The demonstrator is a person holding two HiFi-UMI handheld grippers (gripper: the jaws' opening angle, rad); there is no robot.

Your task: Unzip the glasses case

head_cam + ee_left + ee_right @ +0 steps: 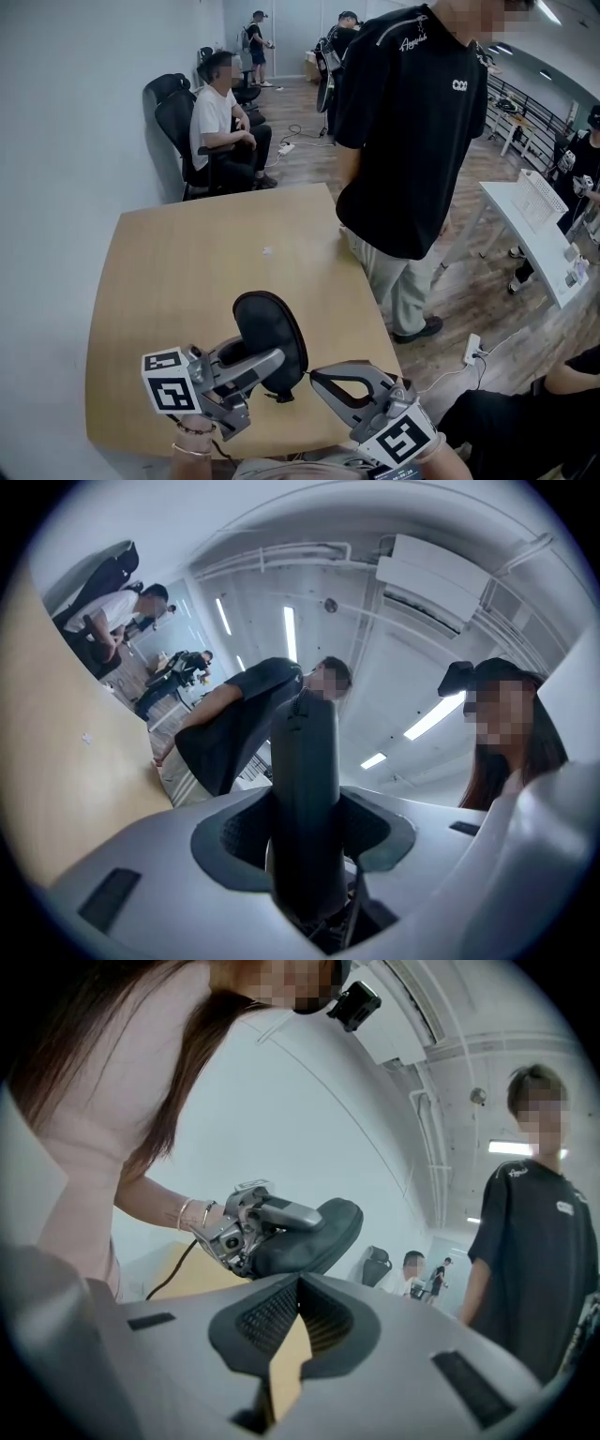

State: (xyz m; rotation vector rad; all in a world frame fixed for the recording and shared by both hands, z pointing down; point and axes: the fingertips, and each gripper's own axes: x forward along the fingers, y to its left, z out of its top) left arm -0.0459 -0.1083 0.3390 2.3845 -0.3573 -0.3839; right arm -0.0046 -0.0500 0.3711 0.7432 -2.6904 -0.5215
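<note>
Our left gripper [274,362] is clenched on the black glasses case [275,323], holding it on edge over the wooden table [178,272]. Our right gripper [316,377] is pinched together on nothing, just beside the case. The case looks closed, so we cannot see inside.
</note>
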